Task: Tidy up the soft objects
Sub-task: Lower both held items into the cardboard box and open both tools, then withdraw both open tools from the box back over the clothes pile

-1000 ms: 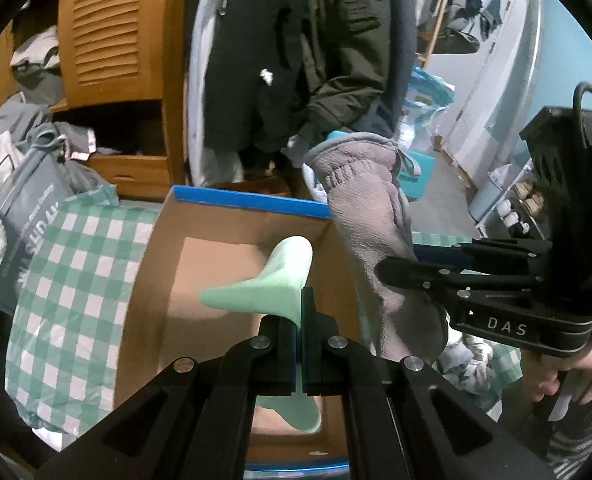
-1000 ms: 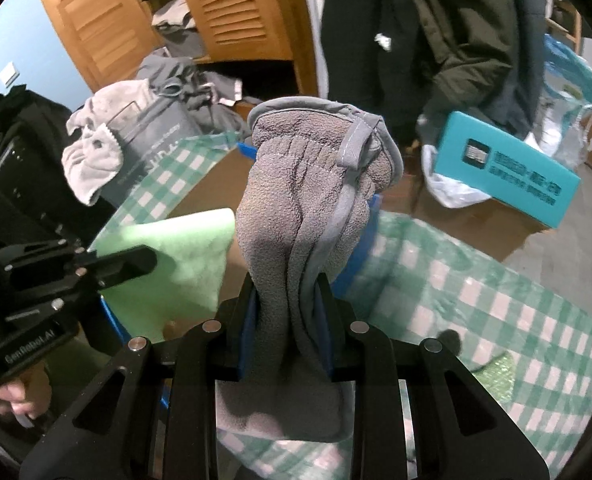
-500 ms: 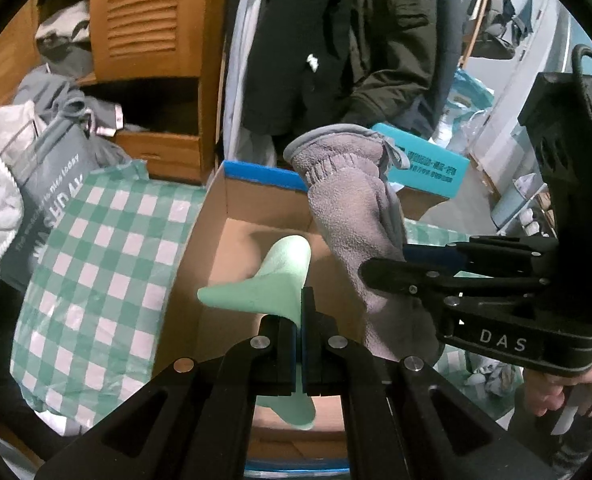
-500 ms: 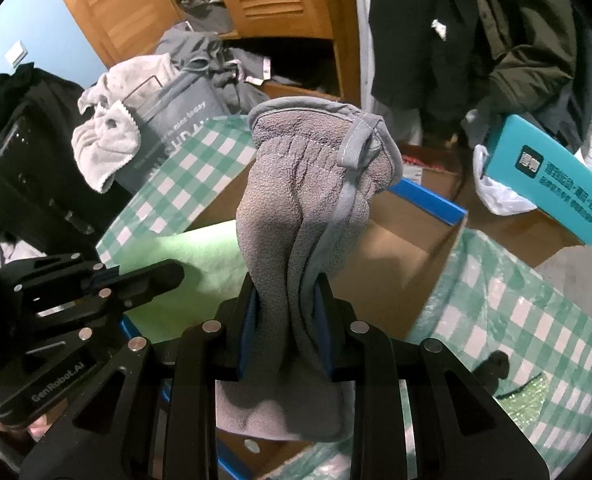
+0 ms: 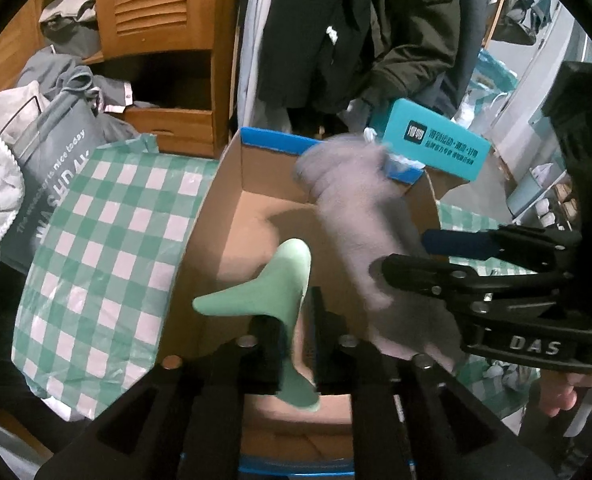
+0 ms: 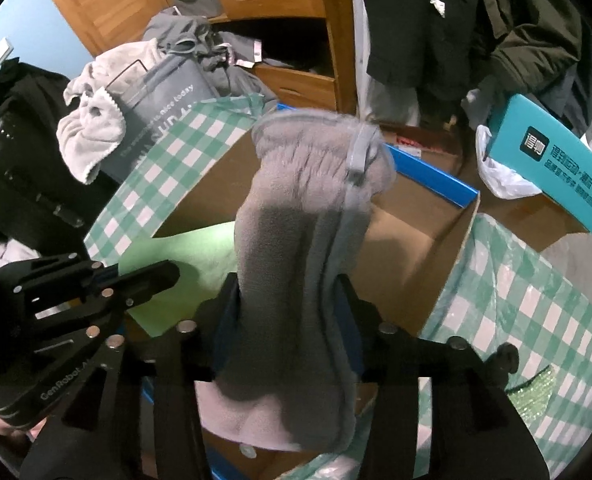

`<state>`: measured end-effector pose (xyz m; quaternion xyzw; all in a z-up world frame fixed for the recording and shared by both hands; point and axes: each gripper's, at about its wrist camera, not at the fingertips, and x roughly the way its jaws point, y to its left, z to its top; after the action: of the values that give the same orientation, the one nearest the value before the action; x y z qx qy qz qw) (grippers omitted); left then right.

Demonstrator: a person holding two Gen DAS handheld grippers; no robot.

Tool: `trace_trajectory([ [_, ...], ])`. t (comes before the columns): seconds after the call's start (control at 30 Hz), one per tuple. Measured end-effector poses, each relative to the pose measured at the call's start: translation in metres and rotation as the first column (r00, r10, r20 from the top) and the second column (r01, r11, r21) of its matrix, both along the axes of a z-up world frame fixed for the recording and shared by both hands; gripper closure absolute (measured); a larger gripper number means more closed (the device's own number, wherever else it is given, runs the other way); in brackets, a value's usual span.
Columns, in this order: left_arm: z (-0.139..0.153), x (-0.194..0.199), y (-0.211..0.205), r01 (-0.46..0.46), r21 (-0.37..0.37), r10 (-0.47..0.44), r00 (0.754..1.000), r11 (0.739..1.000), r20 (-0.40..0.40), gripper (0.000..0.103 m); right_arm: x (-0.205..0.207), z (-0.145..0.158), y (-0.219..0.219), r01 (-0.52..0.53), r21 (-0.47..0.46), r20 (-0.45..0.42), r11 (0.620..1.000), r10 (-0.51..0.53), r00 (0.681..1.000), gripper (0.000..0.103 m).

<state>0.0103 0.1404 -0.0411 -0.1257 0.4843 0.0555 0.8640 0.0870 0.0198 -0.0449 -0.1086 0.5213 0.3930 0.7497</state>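
Observation:
My left gripper (image 5: pixel 296 308) stands open over an open cardboard box (image 5: pixel 236 184) with a blue rim. A light green cloth (image 5: pixel 272 292) hangs loose between its jaws. My right gripper (image 6: pixel 292 296) is also open over the box, and a grey fleece mitt (image 6: pixel 308 216) sits loosely between its jaws, blurred in the left wrist view (image 5: pixel 360 216). In the right wrist view the green cloth (image 6: pixel 200 256) and the left gripper (image 6: pixel 136 284) show at the left. The right gripper (image 5: pixel 412 252) shows at the right of the left wrist view.
The box sits on a green-and-white checked cloth (image 5: pixel 108 240). A grey laundry bag (image 5: pixel 56 168) with towels stands at the left. A wooden cabinet (image 5: pixel 156 20), hanging coats (image 5: pixel 356 28) and a teal box (image 5: pixel 436 144) are behind.
Both grippers have opened their jaws. Both have moved forward over the box. The green cloth and the grey mitt now sit loose and the mitt sags downward.

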Motion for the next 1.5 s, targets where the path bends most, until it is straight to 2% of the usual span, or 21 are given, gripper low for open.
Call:
trace_trajectory([
  [0.07,-0.001,0.000,-0.001,-0.003,0.011,0.003,1.000,1.000,-0.012,0.071,0.001,0.001,-0.003,0.006,-0.003,0.003,1.000,-0.006,1.000,0.046],
  [0.13,0.000,0.000,-0.001,-0.008,0.027,0.008,1.000,1.000,-0.012,0.062,0.002,0.000,-0.006,0.016,-0.006,0.002,1.000,-0.016,1.000,0.042],
  [0.2,0.003,-0.001,-0.002,-0.012,0.030,0.013,1.000,0.999,-0.008,0.059,0.004,0.001,-0.011,0.028,-0.001,0.002,1.000,-0.028,1.000,0.042],
  [0.27,0.004,-0.001,-0.002,-0.015,0.030,0.015,1.000,0.999,-0.008,0.046,0.005,0.003,-0.016,0.038,0.001,0.004,0.999,-0.038,0.999,0.042],
  [0.4,0.007,-0.001,-0.009,-0.005,0.057,0.006,1.000,0.998,-0.010,0.041,0.007,0.005,-0.025,0.057,0.010,0.003,0.998,-0.057,0.998,0.041],
  [0.47,0.008,0.000,-0.012,-0.001,0.060,0.001,1.000,0.998,-0.006,0.034,0.007,0.006,-0.029,0.064,0.013,0.004,0.998,-0.064,0.998,0.040],
  [0.67,0.009,0.002,-0.019,0.015,0.053,-0.015,1.000,0.998,-0.005,0.034,0.008,0.011,-0.043,0.088,0.024,0.005,0.996,-0.089,0.996,0.040],
  [0.73,0.009,0.002,-0.021,0.019,0.047,-0.019,1.000,0.999,-0.003,0.034,0.007,0.012,-0.049,0.095,0.028,0.010,0.995,-0.095,0.995,0.037],
  [1.17,0.013,0.010,-0.056,0.083,0.037,-0.083,0.997,0.996,-0.008,0.034,0.007,0.010,-0.092,0.157,-0.003,0.040,0.988,-0.157,0.987,0.037],
  [1.3,0.012,0.013,-0.070,0.108,0.037,-0.107,0.994,0.994,-0.014,0.034,0.006,0.010,-0.109,0.180,0.002,0.045,0.984,-0.180,0.983,0.028],
  [1.5,0.010,0.019,-0.089,0.145,0.043,-0.144,0.989,0.988,-0.026,0.034,0.006,0.011,-0.134,0.210,-0.008,0.067,0.978,-0.209,0.975,0.027],
])
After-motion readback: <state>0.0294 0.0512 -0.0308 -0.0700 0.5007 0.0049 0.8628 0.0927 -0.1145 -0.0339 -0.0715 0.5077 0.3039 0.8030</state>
